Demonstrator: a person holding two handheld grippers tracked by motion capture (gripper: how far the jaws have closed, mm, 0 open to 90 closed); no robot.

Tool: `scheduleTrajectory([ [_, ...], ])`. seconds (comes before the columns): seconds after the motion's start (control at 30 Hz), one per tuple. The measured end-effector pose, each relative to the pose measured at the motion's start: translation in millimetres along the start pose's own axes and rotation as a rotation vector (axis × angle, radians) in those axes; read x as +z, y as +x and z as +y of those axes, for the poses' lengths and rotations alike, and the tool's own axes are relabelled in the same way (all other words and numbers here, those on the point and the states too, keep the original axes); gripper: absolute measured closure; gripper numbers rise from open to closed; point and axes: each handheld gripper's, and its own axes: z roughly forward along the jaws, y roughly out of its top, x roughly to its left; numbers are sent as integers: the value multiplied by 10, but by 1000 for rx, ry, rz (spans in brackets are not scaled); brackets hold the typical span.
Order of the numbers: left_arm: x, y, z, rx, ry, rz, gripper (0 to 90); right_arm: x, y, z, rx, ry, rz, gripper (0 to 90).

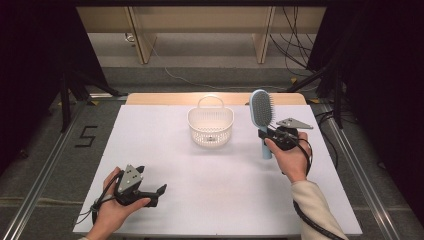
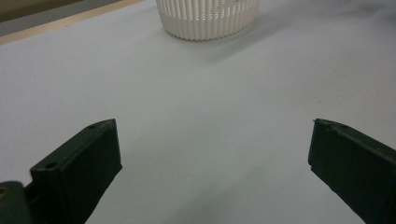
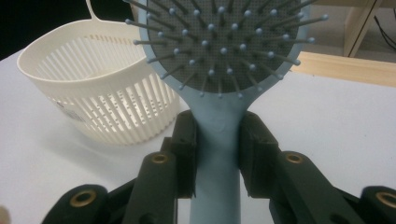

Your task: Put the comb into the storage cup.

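Note:
A light blue hairbrush (image 1: 262,112) with a grey bristle pad (image 3: 224,42) stands upright above the table, right of a white slotted basket (image 1: 210,126). My right gripper (image 1: 270,136) is shut on the brush's handle (image 3: 216,135), both black pads pressing its neck. The basket (image 3: 93,93) sits just left of the brush in the right gripper view. At the table's near left, my left gripper (image 1: 159,192) rests low in a hand, its jaws spread wide with nothing between them (image 2: 212,154), facing the basket (image 2: 208,18).
A white sheet (image 1: 215,195) covers the table; a wooden edge (image 1: 150,98) shows at the back. Beyond it stand wooden legs (image 1: 140,45) and loose cables (image 1: 295,55). Dark stands (image 1: 65,95) flank the table. A floor mark (image 1: 86,136) lies at the left.

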Motion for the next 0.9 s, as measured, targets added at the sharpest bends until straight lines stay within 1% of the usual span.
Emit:
scheduleTrajectory([
  [0.13, -3, 2, 3, 5, 0, 1, 16, -3, 9, 7, 2, -16, -2, 704],
  [0.4, -4, 3, 4, 3, -3, -1, 11, 7, 27, 19, -4, -16, 2, 704],
  [0.9, -3, -1, 4, 1, -4, -2, 5, 6, 66, 56, -13, -48, 2, 704],
])
